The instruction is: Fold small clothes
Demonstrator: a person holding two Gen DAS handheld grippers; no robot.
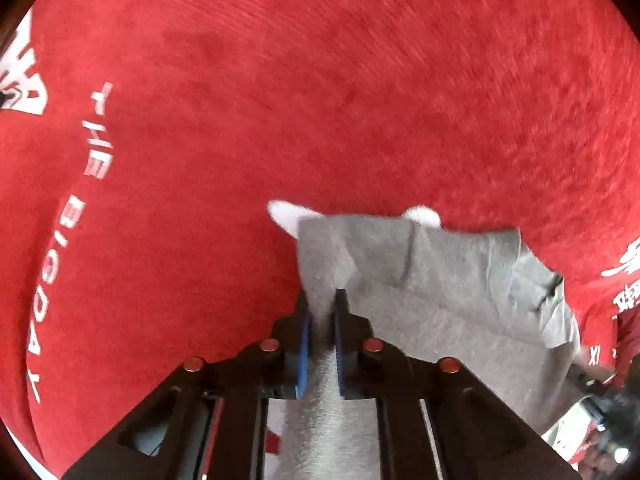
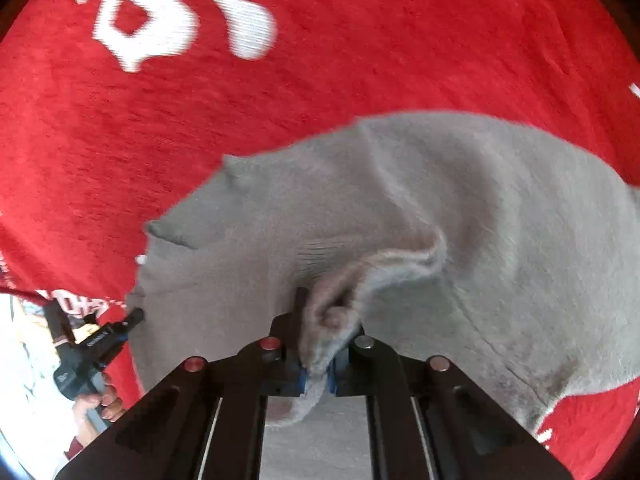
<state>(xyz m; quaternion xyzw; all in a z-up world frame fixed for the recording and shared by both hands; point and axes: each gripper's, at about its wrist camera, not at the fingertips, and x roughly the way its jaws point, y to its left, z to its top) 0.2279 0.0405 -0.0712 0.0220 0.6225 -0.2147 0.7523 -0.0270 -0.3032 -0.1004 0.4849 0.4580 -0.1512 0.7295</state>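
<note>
While both claws are clamped on the grey garment (image 2: 440,208), I judge the step in hand to be a lift-and-fold. The garment lies on the red cloth (image 1: 320,80) with white lettering; I cannot tell where that cloth's edges run. On the left, my left gripper (image 1: 322,312) has its blue pads closed on a flat edge of the grey fabric. On the right, my right gripper (image 2: 316,360) pinches a bunched fold. To do this well I would raise both ends together, keep the held edge taut, and lay it squarely over the far side. The bunched right grip may drag extra layers along.
</note>
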